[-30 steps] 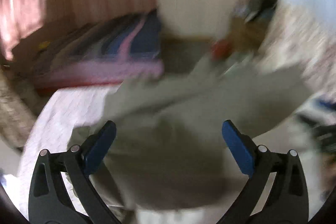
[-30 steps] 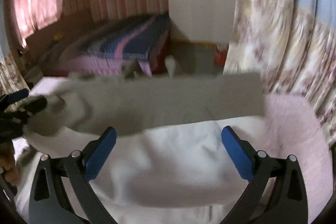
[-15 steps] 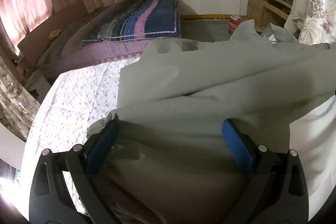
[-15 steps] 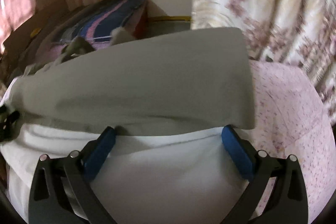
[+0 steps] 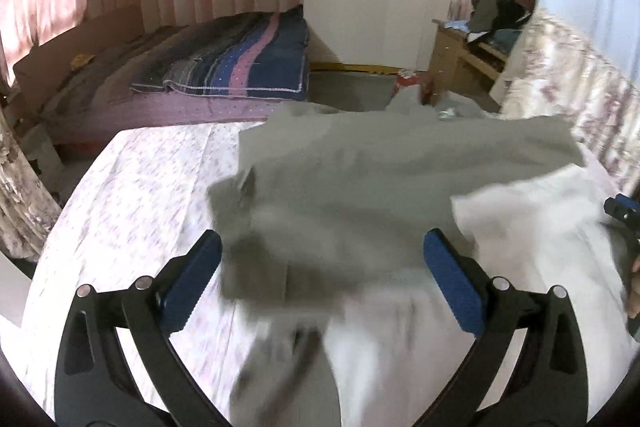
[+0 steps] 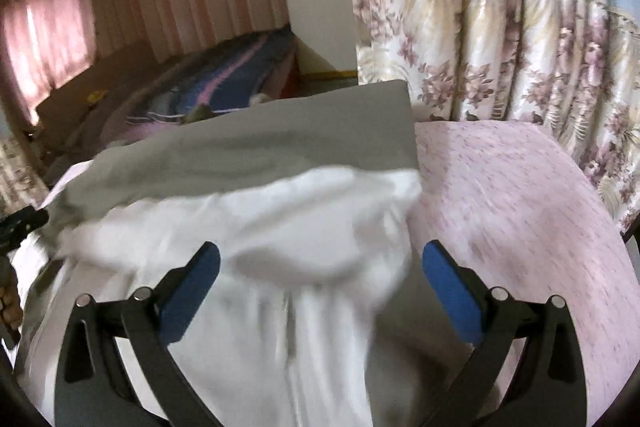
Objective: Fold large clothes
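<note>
**Fold barely begun: garment bunched on the bed, both grippers spread**

From your left wrist camera, your left gripper [image 5: 322,271] has its blue pads wide apart with nothing pinched between them; it hangs just above the garment. The grey garment [image 5: 384,179] lies across the floral bedsheet [image 5: 132,195], its far edge fairly straight but its near part crumpled and blurred. A white layer [image 5: 532,227] shows on the right side, probably the garment's lining turned outward, though the blur leaves open that it is a separate piece. At the right edge you can see a sliver of your other tool. The second bed with the striped quilt [image 5: 248,67] beyond plays no part.

From your right wrist camera, your right gripper [image 6: 320,273] is likewise released, jaws spread over the white layer [image 6: 280,251], gripping nothing. The grey panel [image 6: 280,143] lies flat behind it with one clean corner toward the floral curtain [image 6: 520,47], on the pink sheet [image 6: 520,227].

By my reading, you have at most one rough fold laid over. No neat, compact stack is visible: the near half needs smoothing, the edges need aligning, and the further folds remain to be made.
</note>
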`<state>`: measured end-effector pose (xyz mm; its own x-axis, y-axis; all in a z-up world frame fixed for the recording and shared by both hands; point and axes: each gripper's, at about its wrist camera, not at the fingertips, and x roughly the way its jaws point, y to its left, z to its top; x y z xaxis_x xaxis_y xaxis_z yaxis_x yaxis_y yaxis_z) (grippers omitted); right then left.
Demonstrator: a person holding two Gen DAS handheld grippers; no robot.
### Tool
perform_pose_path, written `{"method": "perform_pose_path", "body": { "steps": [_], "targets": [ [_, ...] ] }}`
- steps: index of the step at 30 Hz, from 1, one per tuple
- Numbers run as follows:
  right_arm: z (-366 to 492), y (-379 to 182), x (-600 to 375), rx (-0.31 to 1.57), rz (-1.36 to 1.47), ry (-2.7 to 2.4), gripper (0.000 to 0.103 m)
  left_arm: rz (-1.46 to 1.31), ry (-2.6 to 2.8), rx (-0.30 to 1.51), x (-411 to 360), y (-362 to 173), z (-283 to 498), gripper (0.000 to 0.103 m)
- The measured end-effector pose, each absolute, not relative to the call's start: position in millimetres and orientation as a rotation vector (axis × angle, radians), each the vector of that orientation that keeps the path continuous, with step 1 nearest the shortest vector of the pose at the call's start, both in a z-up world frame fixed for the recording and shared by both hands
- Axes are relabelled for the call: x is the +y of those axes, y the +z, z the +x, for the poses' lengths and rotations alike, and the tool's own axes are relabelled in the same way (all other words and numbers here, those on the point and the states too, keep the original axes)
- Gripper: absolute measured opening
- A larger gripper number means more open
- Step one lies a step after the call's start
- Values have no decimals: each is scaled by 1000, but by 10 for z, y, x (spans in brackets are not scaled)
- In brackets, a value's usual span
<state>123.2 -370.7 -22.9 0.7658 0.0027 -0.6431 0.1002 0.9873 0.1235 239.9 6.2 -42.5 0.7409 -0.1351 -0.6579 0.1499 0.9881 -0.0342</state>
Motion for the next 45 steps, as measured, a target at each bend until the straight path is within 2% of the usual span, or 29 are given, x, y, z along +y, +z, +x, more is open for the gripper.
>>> {"method": "perform_pose_path", "body": {
  "steps": [10, 16, 23, 35, 36, 37, 41, 45],
  "targets": [
    [-230, -159, -3921, 673, 129, -81, 101, 64, -62, 575, 586, -372, 774, 100],
    [-812, -260, -4074, 705, 128, -126, 101, -7, -3, 597, 920, -466, 80, 100],
    [-1293, -350, -4023, 755, 118, -133, 101, 12, -25, 663, 876, -559, -282, 100],
    [-2077, -598, -3919, 727, 171, -104, 99, 25, -122, 735, 792, -877, -912, 99],
    [-2070, -617, -3917, 736, 178, -100, 91, 17, -129, 744, 789, -882, -910, 99],
    [-2059, -633, -3914, 742, 183, -100, 77, -9, -136, 759, 794, -891, -893, 99],
    [-2023, -718, -3888, 765, 177, -127, 53, -78, -134, 807, 778, -983, -839, 94],
    [-2030, -722, -3887, 765, 165, -128, 24, -56, -136, 839, 679, -1032, -812, 92]
  ]
}}
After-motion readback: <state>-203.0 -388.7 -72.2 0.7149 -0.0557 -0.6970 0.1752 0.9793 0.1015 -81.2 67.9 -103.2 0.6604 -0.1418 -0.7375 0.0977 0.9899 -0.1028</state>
